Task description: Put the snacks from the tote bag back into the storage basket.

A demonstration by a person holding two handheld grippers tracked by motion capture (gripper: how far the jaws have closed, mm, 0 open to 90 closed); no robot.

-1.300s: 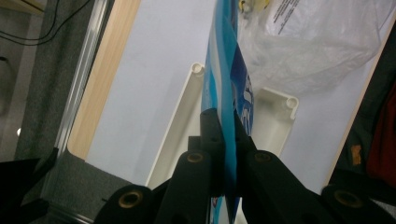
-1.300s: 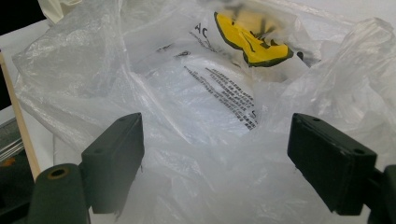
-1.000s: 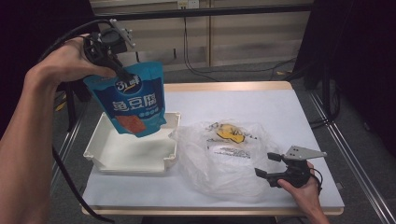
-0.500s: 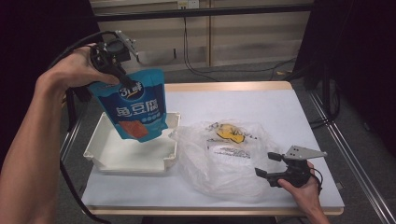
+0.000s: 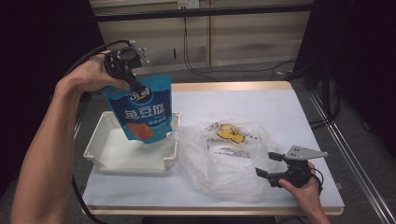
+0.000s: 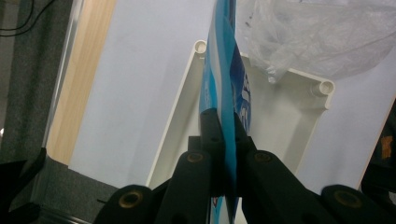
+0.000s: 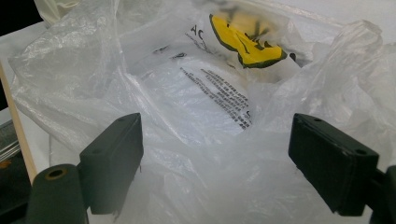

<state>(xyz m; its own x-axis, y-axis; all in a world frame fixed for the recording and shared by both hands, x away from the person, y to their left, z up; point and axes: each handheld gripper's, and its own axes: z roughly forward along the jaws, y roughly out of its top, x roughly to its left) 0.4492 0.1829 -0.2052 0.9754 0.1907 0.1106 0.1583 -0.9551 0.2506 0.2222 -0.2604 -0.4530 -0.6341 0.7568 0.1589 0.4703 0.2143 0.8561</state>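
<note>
My left gripper (image 5: 138, 87) pinches a shiny blue snack pouch (image 5: 141, 113) over the white plastic tray (image 5: 108, 154); my right gripper (image 5: 270, 166) sits wide open by the crinkly clear plastic bag (image 5: 224, 156)

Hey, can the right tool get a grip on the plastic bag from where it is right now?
Probably yes. The right tool is open, its jaws spread wide at the near edge of the crumpled plastic bag, with nothing in between. The left tool is busy holding the blue pouch.
</note>
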